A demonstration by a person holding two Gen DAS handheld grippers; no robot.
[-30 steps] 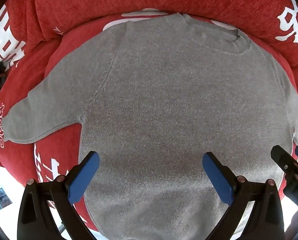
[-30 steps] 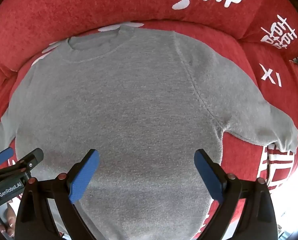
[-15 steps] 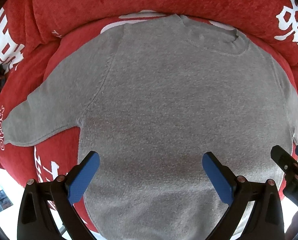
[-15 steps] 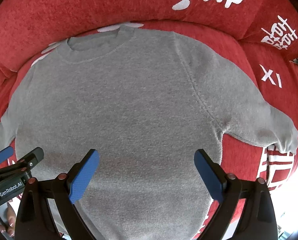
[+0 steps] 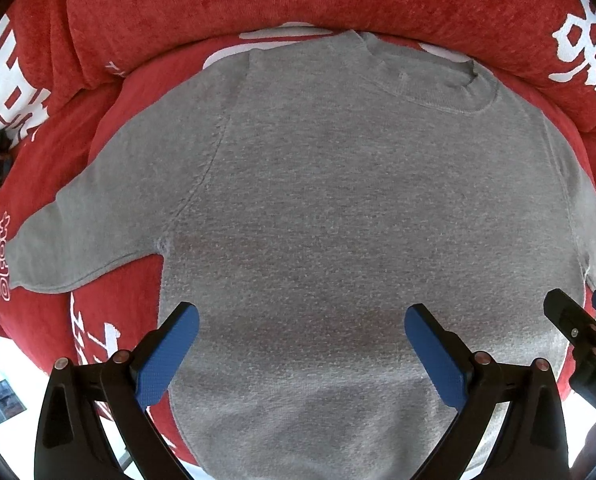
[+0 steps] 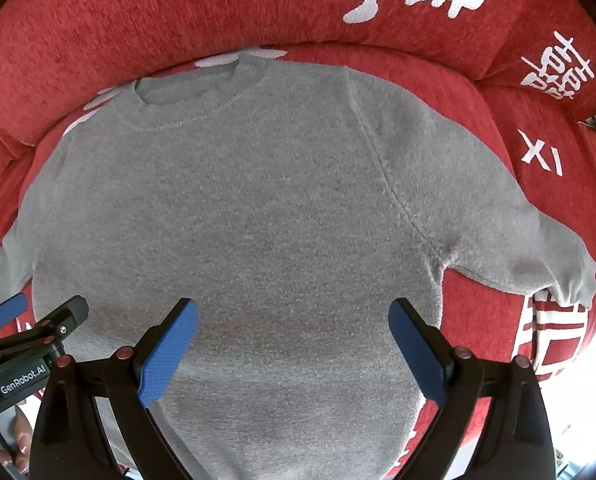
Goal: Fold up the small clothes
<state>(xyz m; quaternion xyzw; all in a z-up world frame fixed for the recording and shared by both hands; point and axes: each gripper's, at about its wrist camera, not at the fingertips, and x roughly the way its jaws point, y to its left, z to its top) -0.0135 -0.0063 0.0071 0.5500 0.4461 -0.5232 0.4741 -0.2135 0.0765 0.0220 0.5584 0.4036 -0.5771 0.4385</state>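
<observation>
Grey knitted sweater (image 5: 338,220): flat, unfolded, on red patterned sofa cushion (image 6: 138,20). Left tongs (image 5: 301,354) and right tongs (image 6: 293,350) agape, empty, above hem. Folding unstarted; next, pinch a sleeve.

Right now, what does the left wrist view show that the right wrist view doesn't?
Only the left wrist view shows the sweater's left sleeve fully spread on the red cover, with the right gripper at its edge. Only the right wrist view shows the right sleeve to its cuff, the white "XI" lettering, and the left gripper. Both show the grey sweater flat, collar far, and open blue-padded jaws.
</observation>
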